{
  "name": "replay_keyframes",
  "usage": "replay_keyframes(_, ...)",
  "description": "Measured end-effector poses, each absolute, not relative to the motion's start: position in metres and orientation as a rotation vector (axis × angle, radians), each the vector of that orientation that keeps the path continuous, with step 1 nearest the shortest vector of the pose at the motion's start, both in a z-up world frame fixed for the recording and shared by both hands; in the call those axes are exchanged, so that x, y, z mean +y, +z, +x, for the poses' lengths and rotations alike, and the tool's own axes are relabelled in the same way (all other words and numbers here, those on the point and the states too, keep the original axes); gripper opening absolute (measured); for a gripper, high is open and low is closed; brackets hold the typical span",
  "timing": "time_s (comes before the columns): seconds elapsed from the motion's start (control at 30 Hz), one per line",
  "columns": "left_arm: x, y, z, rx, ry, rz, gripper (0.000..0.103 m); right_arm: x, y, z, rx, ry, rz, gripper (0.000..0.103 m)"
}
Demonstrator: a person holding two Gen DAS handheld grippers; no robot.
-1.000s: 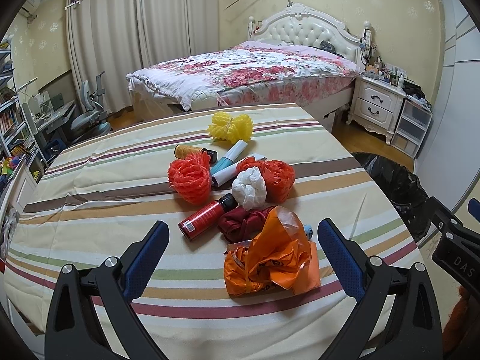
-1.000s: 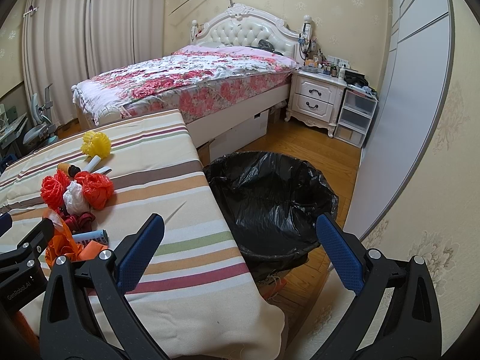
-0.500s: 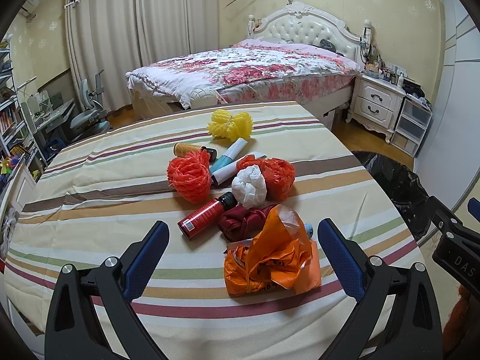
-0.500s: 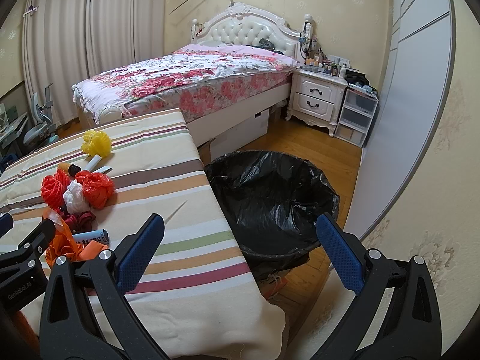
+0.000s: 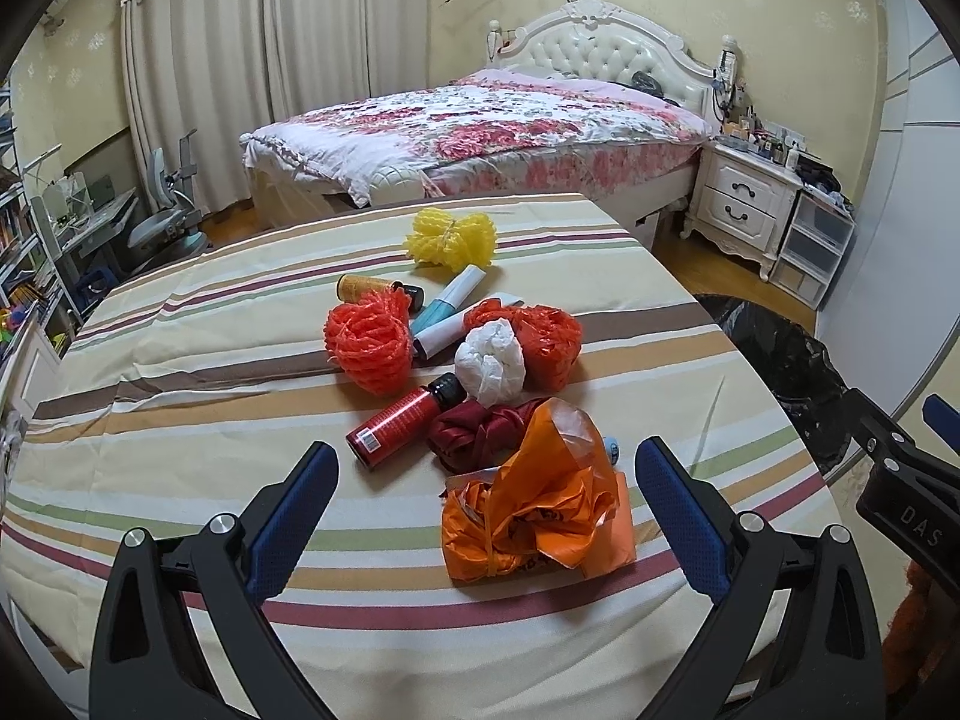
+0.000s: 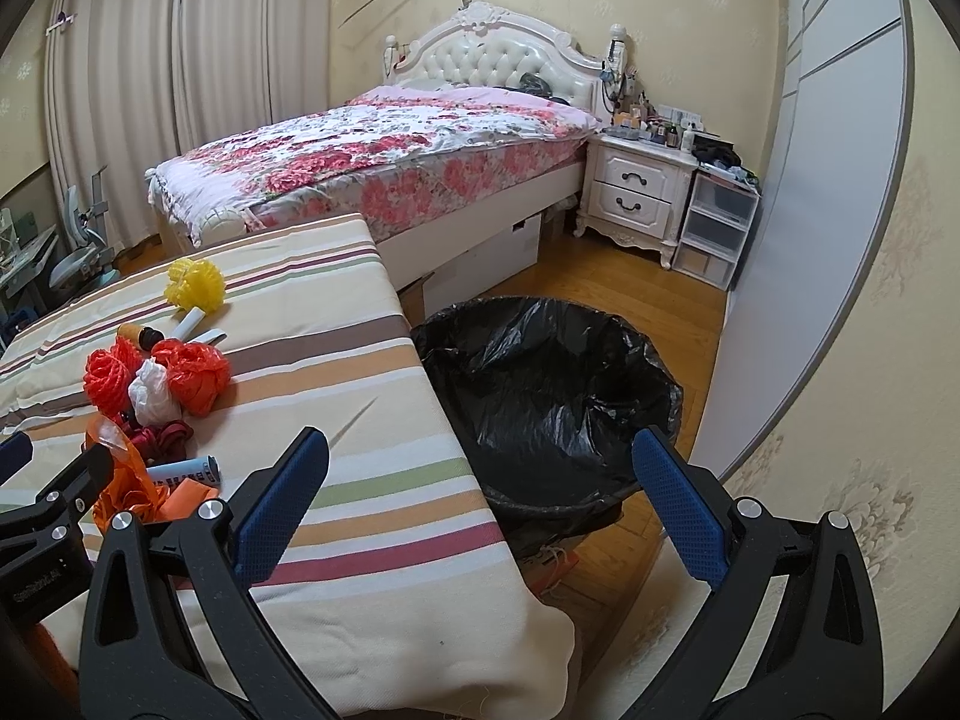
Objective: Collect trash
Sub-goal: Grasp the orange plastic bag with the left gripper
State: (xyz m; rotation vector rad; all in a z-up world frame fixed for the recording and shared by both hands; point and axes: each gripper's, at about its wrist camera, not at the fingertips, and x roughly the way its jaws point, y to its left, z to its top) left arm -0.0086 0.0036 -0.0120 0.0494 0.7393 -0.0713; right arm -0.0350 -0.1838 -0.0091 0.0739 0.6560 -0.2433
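A pile of trash lies on the striped table [image 5: 180, 396]: an orange plastic bag [image 5: 534, 516] nearest me, a dark red wad [image 5: 480, 432], a red bottle [image 5: 402, 426], a white crumpled bag [image 5: 492, 366], two orange net balls [image 5: 369, 342], tubes [image 5: 450, 300] and a yellow net ball [image 5: 450, 237]. My left gripper [image 5: 486, 516] is open and empty, just short of the orange bag. My right gripper [image 6: 480, 504] is open and empty, hanging over the table edge beside the black-lined trash bin [image 6: 552, 384].
The bin also shows at the right of the left wrist view [image 5: 780, 360]. A bed [image 6: 390, 156] stands behind the table, a white nightstand [image 6: 642, 192] and plastic drawers [image 6: 714, 228] to its right. A wall panel [image 6: 840, 240] flanks the bin. A desk and chair [image 5: 150, 222] stand far left.
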Motion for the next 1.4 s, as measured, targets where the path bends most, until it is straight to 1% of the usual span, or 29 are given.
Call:
replay_keyframes(0.47,0.019,-0.013,-0.008,0.785,-0.063,0.043,0.096,-0.178,-0.022,-0.035,0.691,-0.218,0.088,0.099)
replay_keyframes(0.8,-0.001,-0.011,-0.008,0.780,-0.106,0.097,0.095,-0.184,-0.023,-0.033,0.703,-0.217,0.109,0.099)
replay_keyframes(0.87,-0.004,-0.014,-0.007,0.788,-0.106,0.106,0.086,-0.185,-0.024,-0.032,0.706,-0.215,0.110,0.099)
replay_keyframes(0.9,-0.005,-0.015,-0.006,0.794,-0.120,0.108,0.072,-0.186,-0.024,-0.032,0.708,-0.214,0.112,0.099)
replay_keyframes(0.93,-0.005,-0.018,-0.005,0.809,-0.150,0.100,0.068,-0.186,-0.025,-0.032,0.710,-0.211,0.116,0.099)
replay_keyframes(0.97,-0.004,-0.020,-0.004,0.822,-0.155,0.094,0.067,-0.187,-0.025,-0.031,0.713,-0.208,0.120,0.099)
replay_keyframes(1.2,-0.006,-0.020,-0.007,0.823,-0.145,0.098,0.067,-0.186,-0.028,-0.031,0.719,-0.200,0.132,0.099)
replay_keyframes(1.27,-0.005,-0.018,-0.009,0.816,-0.141,0.101,0.069,-0.186,-0.028,-0.031,0.721,-0.200,0.132,0.099)
replay_keyframes(1.33,-0.006,-0.019,-0.010,0.815,-0.140,0.109,0.075,-0.186,-0.028,-0.031,0.721,-0.200,0.131,0.099)
replay_keyframes(1.4,-0.008,-0.022,-0.011,0.817,-0.139,0.123,0.075,-0.186,-0.028,-0.031,0.721,-0.199,0.130,0.099)
